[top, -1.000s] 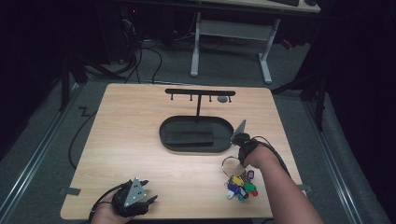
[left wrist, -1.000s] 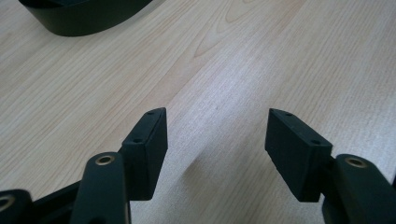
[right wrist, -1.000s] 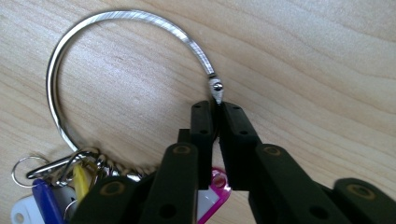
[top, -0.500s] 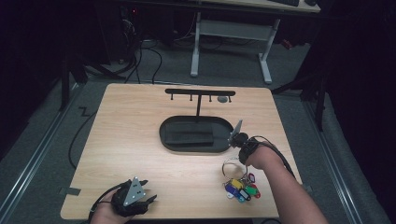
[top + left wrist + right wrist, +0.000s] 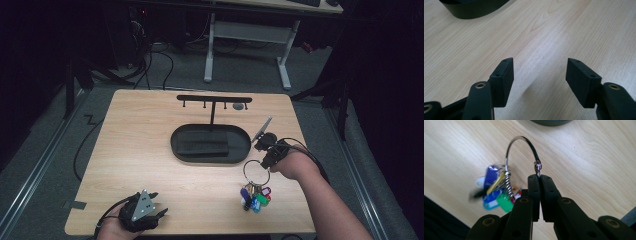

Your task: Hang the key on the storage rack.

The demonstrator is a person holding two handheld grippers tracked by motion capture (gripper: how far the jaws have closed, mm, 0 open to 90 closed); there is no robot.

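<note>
Two tools work over one wooden bench (image 5: 150, 150). Left tool (image 5: 142, 212): held low at the near left edge of the bench, grey plate uppermost; in the left gripper view its jaws stand wide apart, released, with bare wood between them and nothing held. Ahead of it and to its right lies a black oval tray (image 5: 210, 142), whose rim also shows in the left gripper view (image 5: 474, 10); a T-shaped black hook rack (image 5: 214, 100) rises from the tray's far side. Right tool (image 5: 265, 157): just off the tray's right end, with the hand (image 5: 295, 165) behind it. In the right gripper view its jaws are clenched on the metal key ring (image 5: 521, 147), gripping the wire at the clasp. In the high view the ring (image 5: 256, 171) hangs below the right tool, and the bunch of coloured key tags (image 5: 255, 196) trails from it toward the near edge of the bench; whether the tags touch the wood cannot be told.
</note>
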